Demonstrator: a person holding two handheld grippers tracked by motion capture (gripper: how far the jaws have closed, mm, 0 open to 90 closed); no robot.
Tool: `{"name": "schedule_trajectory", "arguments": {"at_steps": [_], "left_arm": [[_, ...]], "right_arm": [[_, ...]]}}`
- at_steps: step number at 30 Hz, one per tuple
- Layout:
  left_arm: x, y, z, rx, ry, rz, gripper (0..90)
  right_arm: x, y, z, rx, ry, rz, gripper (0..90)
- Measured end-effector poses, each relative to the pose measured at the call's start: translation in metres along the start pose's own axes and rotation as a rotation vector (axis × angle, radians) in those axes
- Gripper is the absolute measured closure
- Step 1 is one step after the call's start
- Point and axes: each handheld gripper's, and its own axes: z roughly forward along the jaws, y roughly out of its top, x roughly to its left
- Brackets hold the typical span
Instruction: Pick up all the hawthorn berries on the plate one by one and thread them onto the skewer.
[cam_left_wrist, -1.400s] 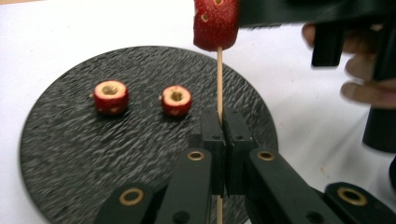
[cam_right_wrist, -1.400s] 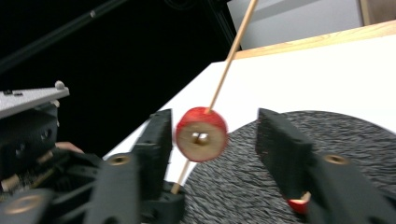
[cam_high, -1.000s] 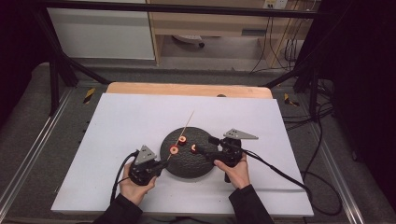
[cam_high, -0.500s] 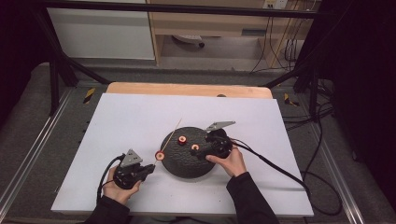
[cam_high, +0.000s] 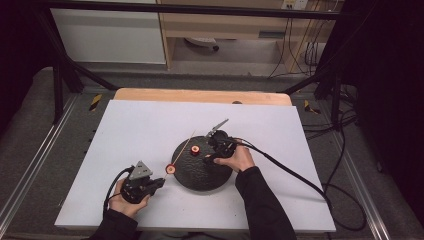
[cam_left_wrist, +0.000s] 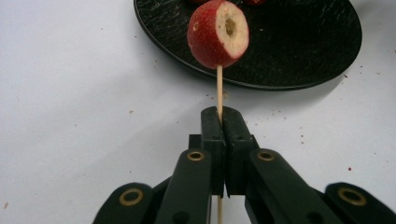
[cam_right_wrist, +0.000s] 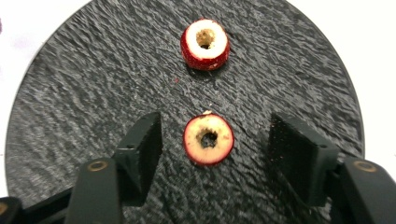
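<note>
White board covers the table (cam_high: 125, 125), and a round black textured plate (cam_high: 200, 175) sits on it near the person's side. At the lower left of the high view the left gripper (cam_high: 159, 182) is clamped tight on a thin wooden skewer (cam_left_wrist: 219, 91); in its own view the two jaws press together around the stick, which runs up to a cored red fruit piece (cam_left_wrist: 218, 33) threaded on it, held just over the plate's near rim. The skewer's far end slants up past the plate's edge (cam_high: 187, 142). Over the plate, the right gripper (cam_right_wrist: 212, 144) points down with its jaws part-way open and just now closing; a second cored fruit ring (cam_right_wrist: 208, 139) lies flat between them, clear of both pads. A third ring (cam_right_wrist: 205, 44) lies farther on, apart from it.
</note>
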Motion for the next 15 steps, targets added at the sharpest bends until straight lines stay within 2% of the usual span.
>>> {"name": "schedule_trajectory", "arguments": {"at_steps": [6, 10, 15], "left_arm": [[-0.0003, 0.0001, 0.0002, 0.002, -0.002, 0.004, 88.5], [0.0004, 0.0002, -0.0003, 0.0, -0.002, 0.002, 88.4], [0.0001, 0.0004, 0.0001, 0.003, -0.002, 0.006, 88.5]], "right_arm": [[-0.0024, 0.0045, 0.0071, 0.025, 0.009, -0.021, 46.2], [-0.0025, 0.0057, 0.0082, 0.04, 0.021, -0.05, 51.7], [-0.0024, 0.006, 0.0094, 0.057, 0.029, -0.05, 56.7]]}}
